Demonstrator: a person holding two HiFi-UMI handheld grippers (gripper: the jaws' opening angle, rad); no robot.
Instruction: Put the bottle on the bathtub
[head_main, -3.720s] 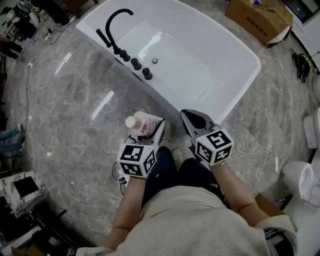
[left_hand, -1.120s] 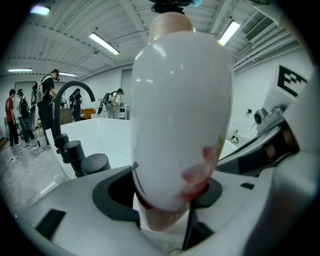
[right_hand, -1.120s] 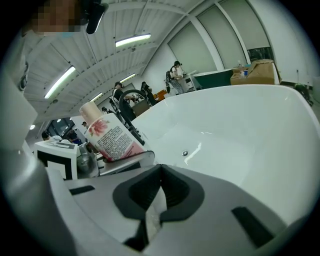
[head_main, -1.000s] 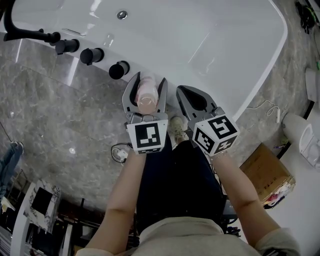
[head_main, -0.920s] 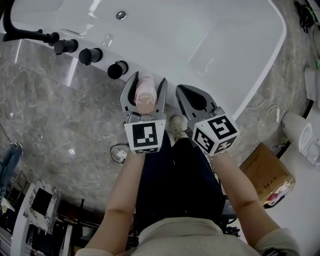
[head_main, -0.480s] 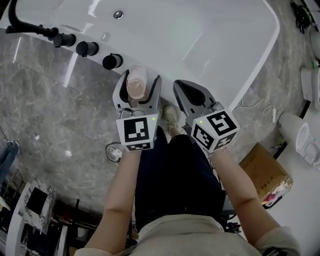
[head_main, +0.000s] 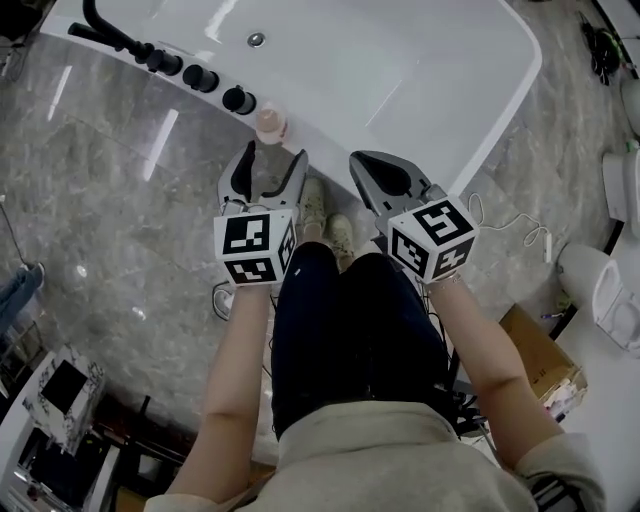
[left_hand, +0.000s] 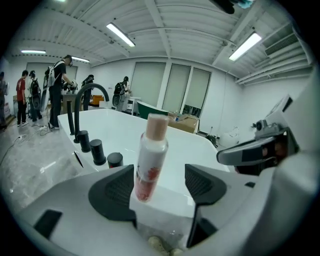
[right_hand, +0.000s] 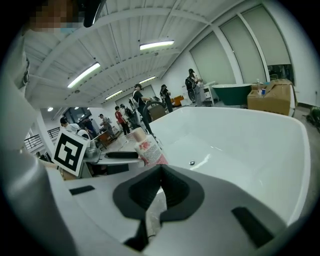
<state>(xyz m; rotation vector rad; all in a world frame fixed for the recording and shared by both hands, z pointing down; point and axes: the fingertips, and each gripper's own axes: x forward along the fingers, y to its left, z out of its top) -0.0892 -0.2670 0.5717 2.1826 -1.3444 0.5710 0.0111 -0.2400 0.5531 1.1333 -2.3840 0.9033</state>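
A clear bottle (head_main: 270, 125) with a pinkish cap and red label stands upright on the white bathtub's rim (head_main: 300, 150), beside the black knobs (head_main: 238, 100). My left gripper (head_main: 270, 160) is open just short of it; its jaws have just been opening and nothing sits between the pads. In the left gripper view the bottle (left_hand: 149, 160) rises in the gap ahead of the left gripper (left_hand: 157, 185), free of both pads. My right gripper (head_main: 385, 172) is shut and empty, to the right of the left one. From the right gripper (right_hand: 159, 172) view the bottle (right_hand: 149, 149) shows beyond the tips.
A black faucet (head_main: 105, 28) arches over the tub's far left corner. The person's legs and shoes (head_main: 325, 215) stand on the grey marble floor against the tub. A cardboard box (head_main: 540, 365), a white fixture (head_main: 600, 290) and a loose cable (head_main: 510, 235) lie at the right.
The left gripper's jaws spread off the bottle and drew back from it; the bottle stays upright on the rim. Both grippers have lifted and pulled back from the tub.
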